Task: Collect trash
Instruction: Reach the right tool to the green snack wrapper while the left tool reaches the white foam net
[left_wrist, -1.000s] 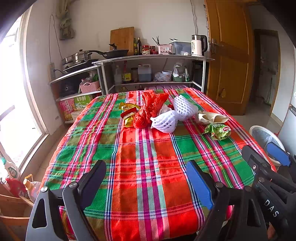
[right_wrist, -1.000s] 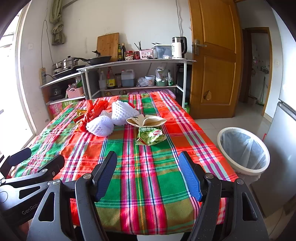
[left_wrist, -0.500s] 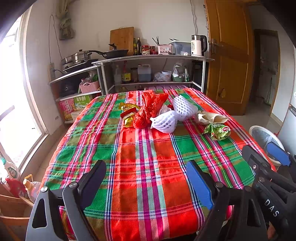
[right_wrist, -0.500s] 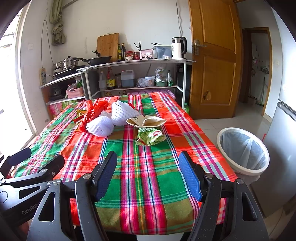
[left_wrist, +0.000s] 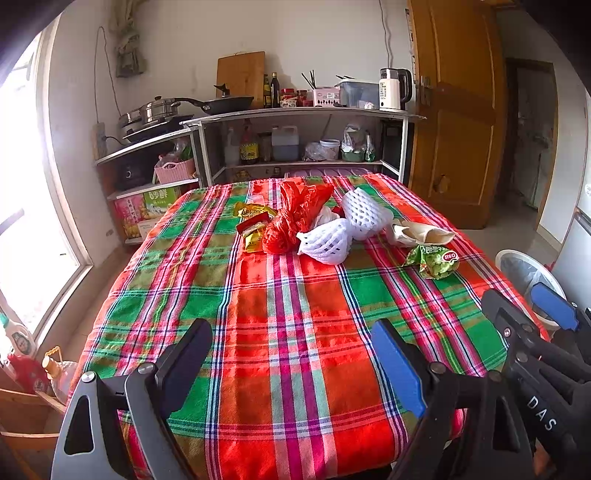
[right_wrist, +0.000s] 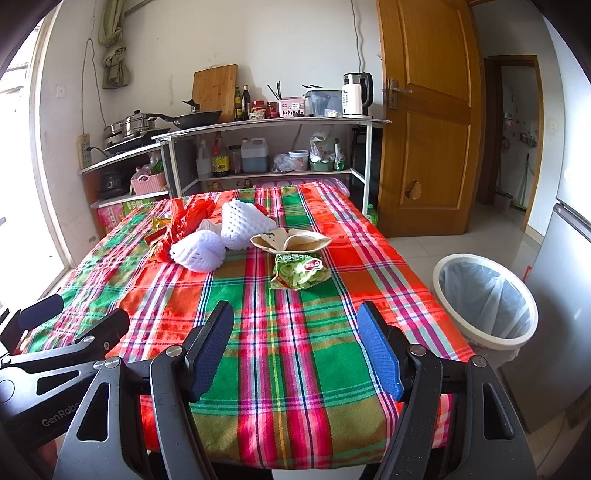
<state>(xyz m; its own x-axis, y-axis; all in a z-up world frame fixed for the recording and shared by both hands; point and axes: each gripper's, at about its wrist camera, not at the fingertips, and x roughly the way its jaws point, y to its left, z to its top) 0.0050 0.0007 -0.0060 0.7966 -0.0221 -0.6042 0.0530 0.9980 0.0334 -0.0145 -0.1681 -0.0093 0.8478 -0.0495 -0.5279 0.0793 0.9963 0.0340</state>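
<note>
Bright daylight floods in from the overexposed white-framed window (left_wrist: 22, 206) at left; both views stay sharp, with fisheye bending and dark corners.

The left tongs (left_wrist: 291, 354) are held agape above the plaid tabletop (left_wrist: 295, 314). Toward twelve o'clock, red bag (left_wrist: 295, 218), foam nets (left_wrist: 327, 240) and what may be a green snack packet (left_wrist: 434, 260) are seen.

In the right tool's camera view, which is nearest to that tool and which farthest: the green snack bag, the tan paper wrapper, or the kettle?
1. Green snack bag, mid-table, straight ahead of the right tool.
2. Tan paper wrapper, just behind the bag.
3. Kettle, on the shelf top by the back wall.
</note>
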